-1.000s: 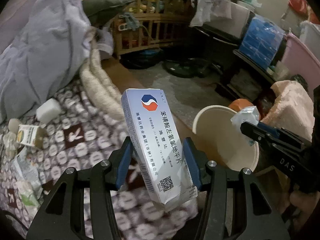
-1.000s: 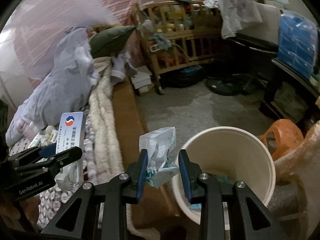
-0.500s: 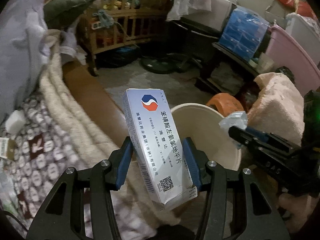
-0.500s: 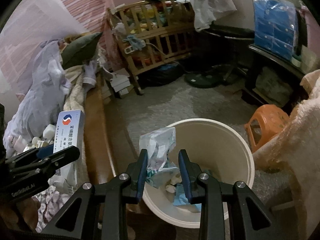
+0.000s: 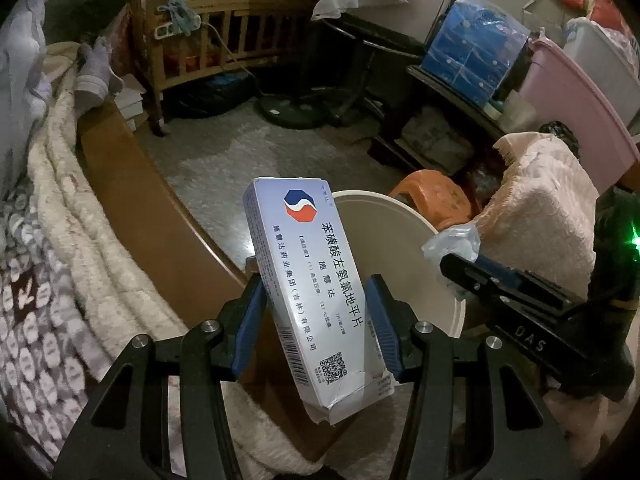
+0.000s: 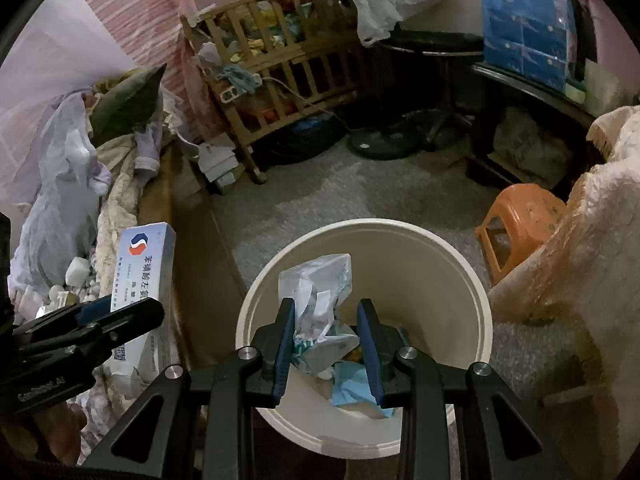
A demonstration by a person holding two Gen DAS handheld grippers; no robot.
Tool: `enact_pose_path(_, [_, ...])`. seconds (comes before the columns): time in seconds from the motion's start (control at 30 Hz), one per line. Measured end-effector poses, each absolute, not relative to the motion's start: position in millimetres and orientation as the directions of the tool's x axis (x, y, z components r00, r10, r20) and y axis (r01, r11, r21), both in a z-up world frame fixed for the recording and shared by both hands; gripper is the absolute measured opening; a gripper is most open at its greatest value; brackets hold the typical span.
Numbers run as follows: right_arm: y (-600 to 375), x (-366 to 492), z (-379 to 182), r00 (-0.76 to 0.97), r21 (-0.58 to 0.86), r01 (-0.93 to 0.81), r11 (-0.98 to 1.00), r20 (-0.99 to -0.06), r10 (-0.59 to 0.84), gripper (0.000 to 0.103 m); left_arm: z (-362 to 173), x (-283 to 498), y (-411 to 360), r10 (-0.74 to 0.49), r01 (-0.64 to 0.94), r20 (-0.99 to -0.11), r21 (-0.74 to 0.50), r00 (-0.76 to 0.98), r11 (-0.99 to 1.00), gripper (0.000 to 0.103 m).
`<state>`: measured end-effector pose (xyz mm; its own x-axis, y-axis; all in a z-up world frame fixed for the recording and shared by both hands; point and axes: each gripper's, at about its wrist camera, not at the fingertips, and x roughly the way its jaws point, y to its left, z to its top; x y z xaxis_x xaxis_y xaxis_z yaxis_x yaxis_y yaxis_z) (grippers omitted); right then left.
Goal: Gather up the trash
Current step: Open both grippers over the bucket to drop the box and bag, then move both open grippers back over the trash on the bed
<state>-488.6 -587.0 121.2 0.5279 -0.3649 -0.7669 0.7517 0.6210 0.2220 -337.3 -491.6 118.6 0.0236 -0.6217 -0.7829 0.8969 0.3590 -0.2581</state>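
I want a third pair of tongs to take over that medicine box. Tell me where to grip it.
Grip the medicine box by its free upper half, across the two narrow long sides, coming from above. It stands nearly upright, and the left gripper already clamps the lower half, whose bottom end is crushed.

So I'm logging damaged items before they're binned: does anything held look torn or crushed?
Yes. The medicine box in the left gripper is crushed and torn open at its bottom end. The plastic wrapper in the right gripper is crumpled.

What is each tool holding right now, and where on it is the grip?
Left tool clamps the medicine box across its lower half. Right tool pinches the crumpled plastic wrapper at its lower part, above the bin.
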Motion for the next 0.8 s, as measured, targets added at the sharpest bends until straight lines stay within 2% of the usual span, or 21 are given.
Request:
enact_pose_path(0.03, [-588, -489, 120, 0.526, 0.223, 0.754, 0.618, -0.769, -0.364, 0.030, 118, -338, -493, -0.622, 0.897, -0.783, -0.261, 0.020, 0.357, 0.049])
enact_pose_path(0.07, [-589, -489, 119, 0.524, 0.222, 0.755, 0.617, -0.770, -0.364, 0.030, 117, -339, -494, -0.622, 0.897, -0.783, -0.262, 0.018, 0.356, 0.042])
enact_pose_path(0.1, [-590, -490, 118, 0.522, 0.222, 0.757, 0.614, -0.771, -0.364, 0.030, 116, -339, -497, -0.616, 0.899, -0.787, -0.258, 0.016, 0.354, 0.026])
enact_pose_path(0.13, [-592, -490, 117, 0.520, 0.223, 0.759, 0.611, -0.773, -0.364, 0.030, 115, -339, -500, -0.608, 0.901, -0.794, -0.253, 0.015, 0.353, 0.026])
enact_pose_path(0.27, [-597, -491, 114, 0.508, 0.220, 0.771, 0.597, -0.777, -0.370, 0.030, 114, -341, -504, -0.618, 0.900, -0.786, -0.267, 0.003, 0.344, 0.026])
enact_pose_path(0.37, [-601, -492, 111, 0.492, 0.219, 0.785, 0.579, -0.788, -0.369, 0.045, 113, -340, -504, -0.625, 0.897, -0.781, -0.286, -0.016, 0.336, 0.026])
enact_pose_path(0.57, [-602, -493, 104, 0.488, 0.227, 0.785, 0.576, -0.800, -0.349, 0.045, 111, -338, -501, -0.604, 0.899, -0.797, -0.267, -0.004, 0.347, 0.028])
enact_pose_path(0.7, [-597, -488, 100, 0.486, 0.230, 0.782, 0.579, -0.807, -0.336, 0.046, 111, -337, -494, -0.601, 0.899, -0.799, -0.249, 0.019, 0.359, 0.044])
enact_pose_path(0.8, [-594, -485, 100, 0.489, 0.239, 0.779, 0.580, -0.810, -0.324, 0.046, 112, -332, -484, -0.603, 0.897, -0.797, -0.233, 0.044, 0.375, 0.046])
